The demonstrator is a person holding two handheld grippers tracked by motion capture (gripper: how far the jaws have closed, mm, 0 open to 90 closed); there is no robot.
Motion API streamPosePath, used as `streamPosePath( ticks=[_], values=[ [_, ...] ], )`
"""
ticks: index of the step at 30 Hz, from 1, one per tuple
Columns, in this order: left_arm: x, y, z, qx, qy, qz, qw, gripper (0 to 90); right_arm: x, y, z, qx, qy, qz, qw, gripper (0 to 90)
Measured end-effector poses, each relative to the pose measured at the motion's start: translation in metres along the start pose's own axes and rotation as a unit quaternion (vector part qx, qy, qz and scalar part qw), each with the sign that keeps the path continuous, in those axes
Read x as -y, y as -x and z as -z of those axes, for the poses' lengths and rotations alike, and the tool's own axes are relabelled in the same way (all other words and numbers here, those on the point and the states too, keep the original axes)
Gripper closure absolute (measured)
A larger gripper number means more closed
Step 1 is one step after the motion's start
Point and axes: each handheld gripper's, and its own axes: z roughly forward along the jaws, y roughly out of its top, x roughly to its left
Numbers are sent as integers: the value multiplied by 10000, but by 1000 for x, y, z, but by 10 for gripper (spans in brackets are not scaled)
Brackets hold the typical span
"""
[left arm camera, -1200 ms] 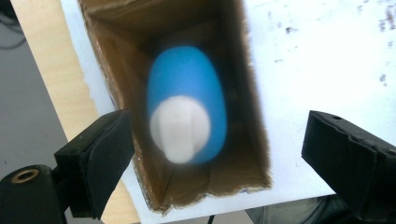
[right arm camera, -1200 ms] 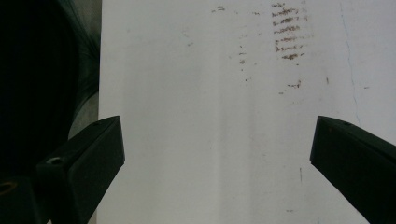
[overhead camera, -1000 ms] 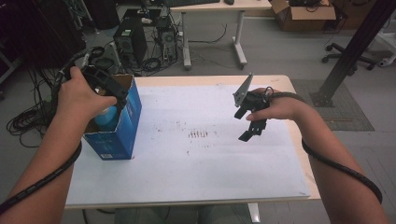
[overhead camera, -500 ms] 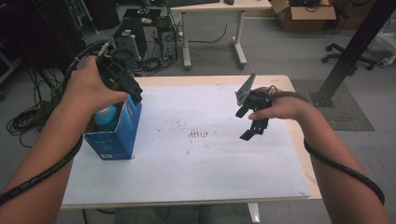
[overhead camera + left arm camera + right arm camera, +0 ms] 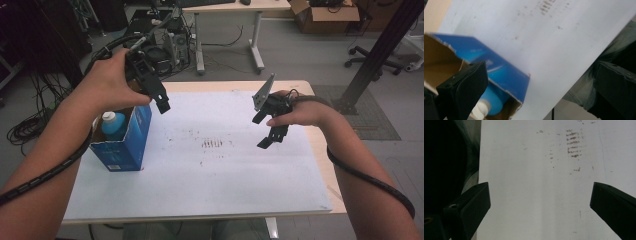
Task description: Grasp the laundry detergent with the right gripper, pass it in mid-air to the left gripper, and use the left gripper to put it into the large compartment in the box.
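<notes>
Upright, open-topped blue box (image 5: 125, 145), blue white-capped bottle (image 5: 114, 125) inside

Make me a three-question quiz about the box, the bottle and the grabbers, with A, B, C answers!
1. Where is the bottle?
A. inside the box
B. lying on the white sheet
C. in the right gripper

2. What colour is the box?
A. red
B. blue
C. green

3. How are the left gripper jaws?
A. shut on the bottle
B. shut on the box
C. open with nothing between them

Answers:
1 A, the bottle's white cap and blue body stick up within the box walls.
2 B, its outer sides are blue, brown card inside.
3 C, the left gripper view shows the two jaws far apart, above the box, gripping nothing.
</notes>
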Motion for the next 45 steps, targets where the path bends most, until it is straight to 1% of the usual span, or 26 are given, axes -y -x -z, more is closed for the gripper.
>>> streamPosePath(
  ticks=[1,3,4,5,6,8,11,13,14,16,18,19,20,22,23,24,25,26,29,31,32,34,37,40,42,45],
  values=[
    [-2,2,0,71,16,-65,10000,2,0,0,0,-3,-6,1,10000,31],
    [-5,6,0,89,42,-329,9994,2,0,0,1,6,-10,3,10000,30],
    [-7,8,-1,164,60,-415,9990,2,-1,0,1,8,-18,10,10000,30],
    [-8,9,-1,169,60,-473,9987,2,-1,0,1,6,-22,14,10000,30],
    [-9,11,-1,166,82,-637,9978,2,-1,0,1,4,-21,20,10000,30],
    [-10,13,-3,312,121,-690,9971,2,-2,0,2,-7,-9,35,10000,30],
    [-11,19,-9,364,183,-998,9942,2,-5,-1,3,-48,22,69,10000,29],
    [-12,23,-15,387,112,-1177,9922,2,-7,-2,4,-59,-11,83,9999,31],
    [-13,25,-18,322,59,-1388,9898,2,-8,-2,4,-57,-46,75,9999,31],
    [-14,27,-22,336,-23,-1521,9878,2,-10,-2,4,-54,-101,88,9999,30],
    [-14,31,-25,260,-38,-1773,9838,2,-12,-4,4,-55,-146,97,9998,30],
    [-14,32,-27,285,-45,-1850,9823,2,-13,-5,4,-59,-185,89,9998,30],
    [-14,34,-28,297,-20,-1975,9798,2,-14,-5,5,-60,-203,87,9997,31],
    [-14,36,-31,319,-64,-2135,9764,2,-15,-5,5,-53,-249,90,9996,29],
    [-14,38,-32,297,-78,-2240,9741,2,-15,-6,5,-52,-273,86,9996,30],
    [-14,39,-34,343,-94,-2318,9721,2,-16,-6,5,-53,-291,108,9995,30],
    [-14,40,-35,355,-93,-2370,9708,2,-16,-7,6,-44,-318,103,9994,30],
    [-14,41,-37,370,-88,-2453,9687,2,-17,-7,6,-41,-327,114,9994,30],
    [-14,44,-43,414,-173,-2598,9646,2,-19,-8,7,-33,-392,122,9992,29],
    [-14,43,-46,390,-224,-2612,9642,2,-21,-9,7,-39,-450,94,9989,32],
    [-14,42,-48,395,-261,-2634,9635,2,-21,-9,6,-38,-489,92,9988,30],
    [-14,39,-51,336,-320,-2599,9645,2,-21,-8,6,-38,-553,120,9984,33],
    [-15,35,-53,288,-351,-2574,9652,2,-19,-7,6,-33,-615,84,9981,32],
    [-15,33,-53,290,-322,-2546,9661,2,-19,-4,6,-21,-665,85,9977,32],
    [-16,32,-53,304,-335,-2550,9659,2,-19,-2,7,-21,-683,85,9976,32],
    [-16,31,-53,320,-337,-2526,9664,2,-19,0,8,-10,-727,95,9973,32]
  ],
)
